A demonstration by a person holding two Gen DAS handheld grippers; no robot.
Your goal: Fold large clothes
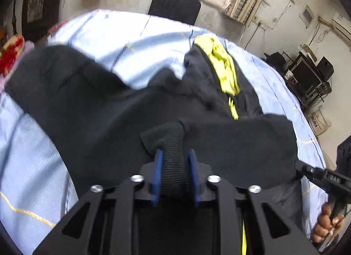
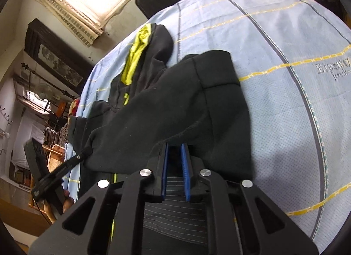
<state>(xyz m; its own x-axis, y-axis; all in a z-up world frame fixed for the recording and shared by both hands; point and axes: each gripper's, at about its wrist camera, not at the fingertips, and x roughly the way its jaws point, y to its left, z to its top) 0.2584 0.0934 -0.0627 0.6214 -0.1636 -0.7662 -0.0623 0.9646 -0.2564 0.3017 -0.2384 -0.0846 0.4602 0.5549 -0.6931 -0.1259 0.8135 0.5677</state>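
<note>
Ribbed cuff [image 1: 173, 163] of crumpled black hoodie [image 1: 87, 101]

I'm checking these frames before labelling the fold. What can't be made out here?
- Left wrist view: the hoodie is motion-blurred, and its near hem is hidden by the left gripper.
- Right wrist view: what the right gripper pinches is hidden under the fabric edge.
- Right wrist view: the bedsheet lettering is cut off by the edge.
- Both views: the sleeves' layout is buried in folds.

Jacket [image 1: 105, 101] on bedsheet [image 1: 30, 167], chair [image 1: 174, 6] behind.
</note>
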